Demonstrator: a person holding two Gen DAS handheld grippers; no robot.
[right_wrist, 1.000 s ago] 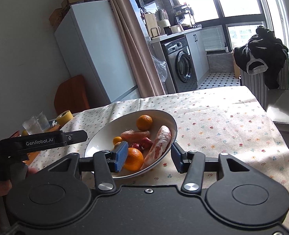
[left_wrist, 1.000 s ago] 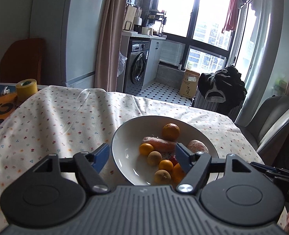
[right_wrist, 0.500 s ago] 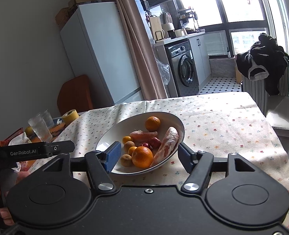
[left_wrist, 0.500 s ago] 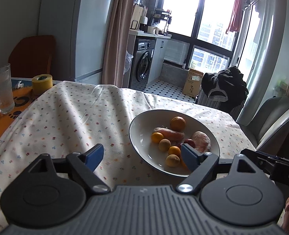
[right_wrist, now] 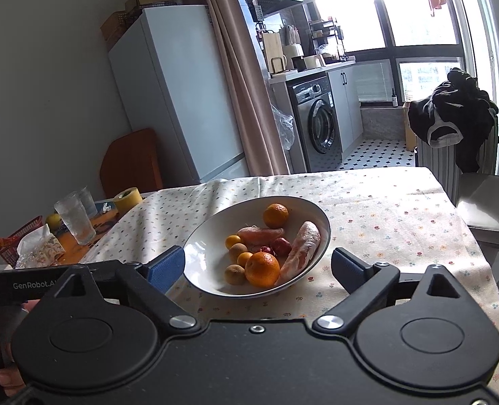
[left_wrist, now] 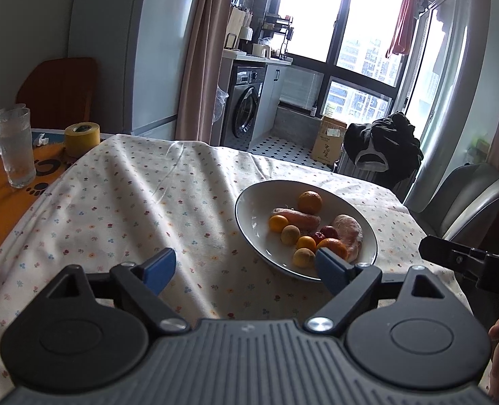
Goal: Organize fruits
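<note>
Yellow tape roll (left_wrist: 81, 138) sitting just beyond the floral tablecloth (left_wrist: 121, 202) edge; water glass (left_wrist: 14, 146) standing near the roll; washing machine (right_wrist: 318, 125) and fridge (right_wrist: 178, 101) standing well behind it.

Each black hand-held gripper, left (left_wrist: 242, 271) and right (right_wrist: 258, 265), has blue finger pads (right_wrist: 165, 265), silver screws (right_wrist: 328, 321) and round pivot discs (left_wrist: 417, 334).

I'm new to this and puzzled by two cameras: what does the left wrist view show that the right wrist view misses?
Only the left view shows the cardboard box on the kitchen floor. Only the right view shows the red basket and the fridge top. Both show the white bowl of fruit, the yellow tape roll and open jaws.
</note>
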